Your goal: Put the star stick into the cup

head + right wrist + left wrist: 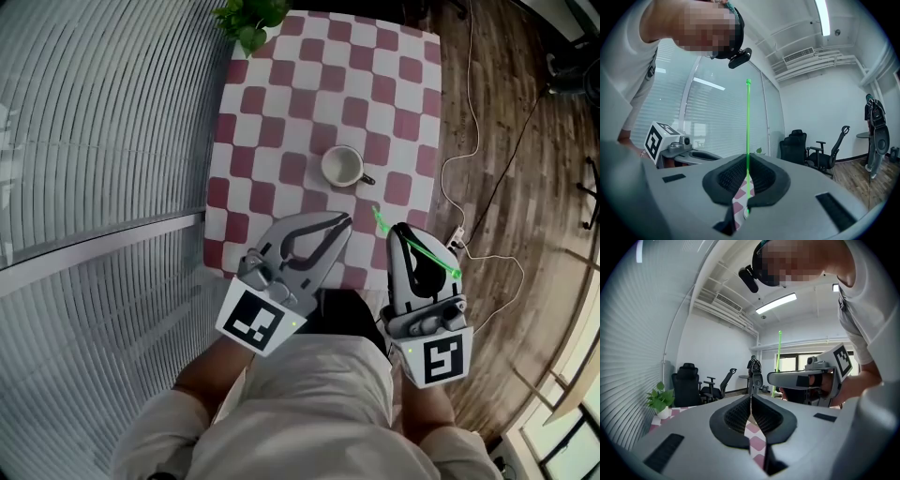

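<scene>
Task under way, early-to-middle stage by my reading. Right gripper [397,228] is clamped on the star stick [748,122], a thin bright-green rod pinched between the ribbed pads, its long end rising straight up from the jaws in the right gripper view. In the head view it crosses the right gripper's nose as a slanted green line. Left gripper [345,220] has its jaws closed, pad against pad, with nothing between them; it hovers beside the right one over the near edge of the table [281,112], which carries a red-and-white checked cloth. The cup [342,166] stands upright near the middle of the cloth, white, with a dark handle to its right, and its inside looks empty. The stick is well apart from it — nearer the person than the cup. Done: stick picked up and held. Left: carry it over the cup's mouth, point one end down, lower it in and let go. Writing: none legible. Each marker cube [253,319] shows only a black-and-white square pattern, no words; the cup and cloth bear no label that I can make out. A potted plant [251,19] sits at the far corner.
</scene>
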Motion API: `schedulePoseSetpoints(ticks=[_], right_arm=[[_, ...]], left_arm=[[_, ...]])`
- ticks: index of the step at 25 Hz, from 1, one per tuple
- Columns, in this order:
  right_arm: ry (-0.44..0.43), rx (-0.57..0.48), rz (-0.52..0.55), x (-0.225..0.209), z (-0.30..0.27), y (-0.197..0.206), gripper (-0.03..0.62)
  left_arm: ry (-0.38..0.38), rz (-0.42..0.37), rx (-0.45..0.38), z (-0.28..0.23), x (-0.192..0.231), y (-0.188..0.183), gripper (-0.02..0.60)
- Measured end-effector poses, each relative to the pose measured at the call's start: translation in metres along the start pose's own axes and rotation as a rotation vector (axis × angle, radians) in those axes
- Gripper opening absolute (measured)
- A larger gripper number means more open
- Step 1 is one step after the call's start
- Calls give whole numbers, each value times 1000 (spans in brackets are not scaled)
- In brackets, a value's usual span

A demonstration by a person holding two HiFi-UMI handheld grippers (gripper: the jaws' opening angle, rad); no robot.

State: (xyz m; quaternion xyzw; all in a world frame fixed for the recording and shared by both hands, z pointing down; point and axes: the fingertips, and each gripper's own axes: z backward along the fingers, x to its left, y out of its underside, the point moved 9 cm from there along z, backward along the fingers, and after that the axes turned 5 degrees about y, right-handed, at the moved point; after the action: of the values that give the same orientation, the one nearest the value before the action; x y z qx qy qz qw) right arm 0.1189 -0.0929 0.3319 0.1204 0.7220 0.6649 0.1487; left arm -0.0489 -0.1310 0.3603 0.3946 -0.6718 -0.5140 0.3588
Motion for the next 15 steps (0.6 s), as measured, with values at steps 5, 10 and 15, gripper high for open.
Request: schedulePoseSetpoints(ticks=[5,10,15], right_arm=[[0,5,-11,-1,-10,18,38],[-11,4,-22,-1,-20,39,38],[-12,-8,-25,0,-31,62,38]], left_arm=[[-3,18,16,-6,9,21,38],[-8,31,28,-12,18,41,38],[-5,43,27,-14,24,62,38]])
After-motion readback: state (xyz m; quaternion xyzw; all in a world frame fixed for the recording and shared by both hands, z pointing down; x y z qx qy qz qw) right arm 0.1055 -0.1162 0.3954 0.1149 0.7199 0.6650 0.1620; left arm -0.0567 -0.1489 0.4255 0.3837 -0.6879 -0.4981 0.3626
